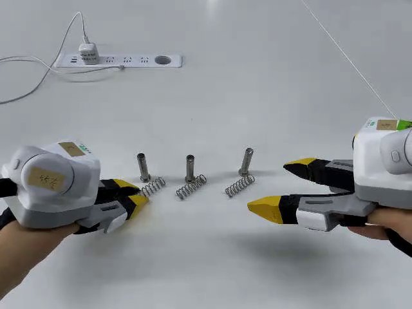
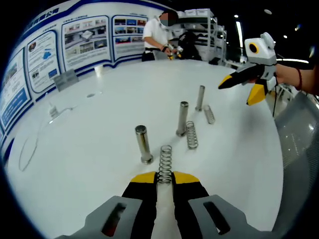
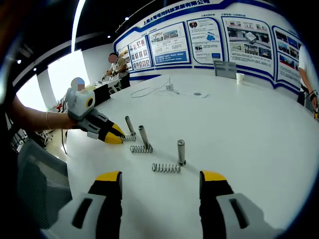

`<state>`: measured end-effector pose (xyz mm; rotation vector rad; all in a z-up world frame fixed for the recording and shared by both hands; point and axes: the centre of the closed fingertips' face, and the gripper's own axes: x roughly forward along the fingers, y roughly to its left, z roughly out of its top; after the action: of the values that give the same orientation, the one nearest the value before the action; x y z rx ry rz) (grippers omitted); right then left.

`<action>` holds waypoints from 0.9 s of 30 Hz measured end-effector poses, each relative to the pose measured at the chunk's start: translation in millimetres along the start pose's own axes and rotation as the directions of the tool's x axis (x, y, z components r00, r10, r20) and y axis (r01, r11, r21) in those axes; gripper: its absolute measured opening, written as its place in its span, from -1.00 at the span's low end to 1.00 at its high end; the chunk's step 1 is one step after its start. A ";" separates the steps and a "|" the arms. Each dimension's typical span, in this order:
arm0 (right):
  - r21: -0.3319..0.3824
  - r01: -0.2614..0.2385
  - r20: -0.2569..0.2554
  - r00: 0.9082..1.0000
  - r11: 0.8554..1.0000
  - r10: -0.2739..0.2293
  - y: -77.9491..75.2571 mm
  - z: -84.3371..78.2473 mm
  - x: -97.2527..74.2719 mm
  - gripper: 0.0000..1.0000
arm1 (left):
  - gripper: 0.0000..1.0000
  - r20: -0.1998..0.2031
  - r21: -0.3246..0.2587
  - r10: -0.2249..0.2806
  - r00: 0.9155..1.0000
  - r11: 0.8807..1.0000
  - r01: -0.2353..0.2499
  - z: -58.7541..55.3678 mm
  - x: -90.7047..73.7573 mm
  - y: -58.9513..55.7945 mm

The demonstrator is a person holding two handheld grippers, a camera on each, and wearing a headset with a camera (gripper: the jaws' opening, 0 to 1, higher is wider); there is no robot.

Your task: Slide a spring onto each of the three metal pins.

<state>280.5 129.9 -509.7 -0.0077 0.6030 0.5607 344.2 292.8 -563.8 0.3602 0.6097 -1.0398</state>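
Observation:
Three metal pins stand upright in a row on the white table: left pin (image 1: 143, 167), middle pin (image 1: 190, 168), right pin (image 1: 246, 161). A spring lies in front of each: left spring (image 1: 153, 187), middle spring (image 1: 191, 187), right spring (image 1: 240, 186). My left gripper (image 1: 138, 196) has its yellow tips shut on the near end of the left spring (image 2: 165, 162), which rests on the table beside the left pin (image 2: 143, 144). My right gripper (image 1: 280, 187) hovers open to the right of the right spring (image 3: 166, 168) and right pin (image 3: 181, 152), jaws wide apart and holding nothing.
A white power strip (image 1: 119, 61) with a plugged-in charger (image 1: 88, 51) and trailing cables lies at the far left of the table. A thin cord (image 1: 351, 61) runs across the far right. A person (image 2: 155, 37) stands past the table's far edge.

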 end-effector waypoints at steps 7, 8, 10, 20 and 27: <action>0.000 -0.001 0.002 1.000 1.000 0.001 1.5 2.1 -0.3 0.28 | -0.80 0.000 0.019 -0.018 1.000 1.000 0.018 -0.7 -3.2 -5.2; 0.000 -0.001 0.002 1.000 1.000 0.001 1.9 2.2 -0.5 0.28 | -0.80 0.003 0.020 -0.016 1.000 1.000 0.016 -0.6 -3.8 -5.5; -0.003 0.000 0.003 1.000 1.000 0.000 2.7 2.8 -1.1 0.27 | -0.80 0.013 0.023 -0.014 1.000 1.000 0.014 0.9 -6.8 -7.7; -0.001 -0.023 0.017 1.000 1.000 0.023 16.0 9.6 -0.4 0.23 | -0.81 0.070 0.039 -0.016 0.997 0.999 0.013 14.8 -23.8 -24.8; 0.021 -0.052 0.034 0.998 0.998 0.051 26.1 17.0 3.6 0.20 | -0.80 0.126 0.045 -0.011 0.992 0.999 0.005 27.8 -33.2 -36.7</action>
<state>279.0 156.7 -493.6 0.0375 0.5779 0.6035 308.0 283.2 -521.2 0.3287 0.4757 -1.0764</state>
